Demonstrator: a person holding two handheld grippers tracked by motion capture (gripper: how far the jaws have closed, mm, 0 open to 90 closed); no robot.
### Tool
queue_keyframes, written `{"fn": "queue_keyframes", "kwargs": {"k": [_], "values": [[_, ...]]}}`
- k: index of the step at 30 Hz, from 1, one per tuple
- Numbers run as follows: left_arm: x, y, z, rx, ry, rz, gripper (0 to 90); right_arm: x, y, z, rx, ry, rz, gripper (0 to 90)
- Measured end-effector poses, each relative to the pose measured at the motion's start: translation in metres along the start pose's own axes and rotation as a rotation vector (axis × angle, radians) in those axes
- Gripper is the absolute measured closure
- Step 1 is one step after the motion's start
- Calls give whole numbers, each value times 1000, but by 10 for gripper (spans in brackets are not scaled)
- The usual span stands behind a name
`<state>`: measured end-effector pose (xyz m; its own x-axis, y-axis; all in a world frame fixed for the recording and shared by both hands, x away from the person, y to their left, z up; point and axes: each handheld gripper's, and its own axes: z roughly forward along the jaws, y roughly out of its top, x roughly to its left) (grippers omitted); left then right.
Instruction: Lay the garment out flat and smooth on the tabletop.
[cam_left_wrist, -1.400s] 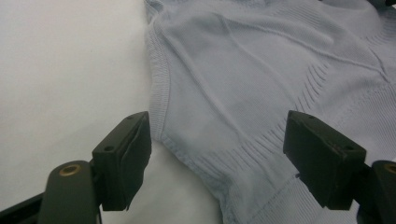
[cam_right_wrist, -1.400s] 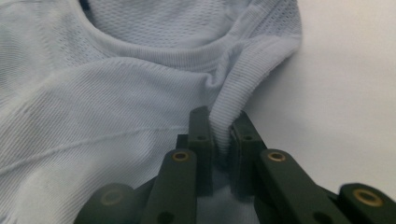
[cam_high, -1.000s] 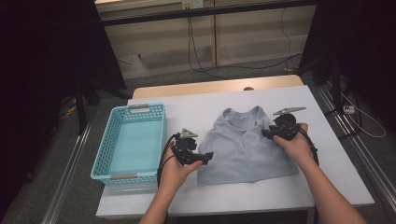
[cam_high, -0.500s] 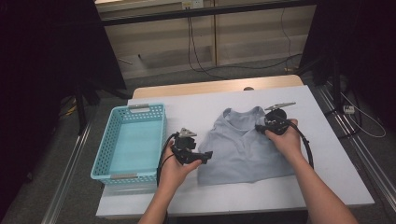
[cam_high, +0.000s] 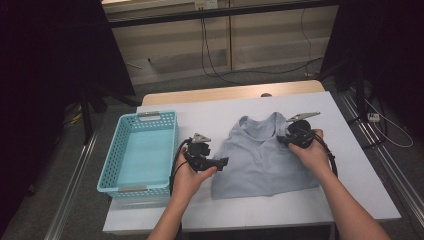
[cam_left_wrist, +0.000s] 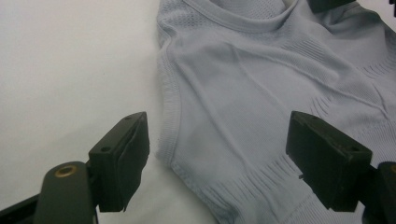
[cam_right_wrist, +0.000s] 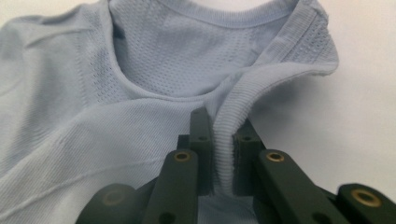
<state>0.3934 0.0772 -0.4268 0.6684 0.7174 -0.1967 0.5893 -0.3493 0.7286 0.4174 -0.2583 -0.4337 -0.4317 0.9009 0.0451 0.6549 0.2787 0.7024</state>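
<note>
Right gripper view is showing the right gripper (cam_right_wrist: 223, 163) pinching the ribbed armhole edge of a light blue sleeveless top (cam_right_wrist: 140, 93), its jaws having just been closing, with the rib standing up between the pads; no label or writing is readable at the mesh neckline ahead of the jaws. Left gripper view is showing the left gripper (cam_left_wrist: 233, 158) standing wide open over the top's (cam_left_wrist: 261, 93) lower side corner, fabric lying between the jaws with neither pad touching it. The frame is cutting off the rest of the garment. High view is showing the top (cam_high: 260, 160) lying flat on the white table (cam_high: 350, 200) between both grippers, and a turquoise basket (cam_high: 120, 165) sitting beyond the left gripper (cam_high: 210, 161); the right gripper's (cam_high: 287, 139) jaw tips are hard to make out there.
</note>
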Motion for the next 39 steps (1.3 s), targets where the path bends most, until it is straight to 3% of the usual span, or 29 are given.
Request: {"fn": "queue_keyframes", "kwargs": {"k": [10, 13, 15, 18, 19, 25, 29, 34, 37, 39], "values": [[-2, -2, 2, 0, -2, 7, 214, 11, 3, -11, -84, 8, -7, 825], [-2, -3, 2, -1, 1, 8, 214, 13, 3, -11, -74, 1, -18, 814], [-2, -3, 2, -7, 3, 4, 214, 13, 3, -11, -73, -19, -16, 734], [0, -3, 0, -1, 5, 8, 214, 12, 8, -10, -89, -26, -6, 506], [0, -3, 0, -2, 4, 6, 213, 13, 11, -9, -86, -22, -12, 470], [1, -4, -2, -3, 0, 1, 208, 25, 36, -1, -120, -19, -25, 417], [1, -5, -6, -5, -5, 4, 206, 32, 46, 8, -115, -69, -13, 355], [2, -7, -7, -12, 0, 0, 206, 24, 41, 13, -40, -79, 2, 345], [3, -6, -7, -18, 2, 0, 209, 15, 35, 5, -45, -68, 0, 342], [3, -6, -7, -16, 3, 5, 208, 11, 31, -3, -50, -97, -17, 334]]}}
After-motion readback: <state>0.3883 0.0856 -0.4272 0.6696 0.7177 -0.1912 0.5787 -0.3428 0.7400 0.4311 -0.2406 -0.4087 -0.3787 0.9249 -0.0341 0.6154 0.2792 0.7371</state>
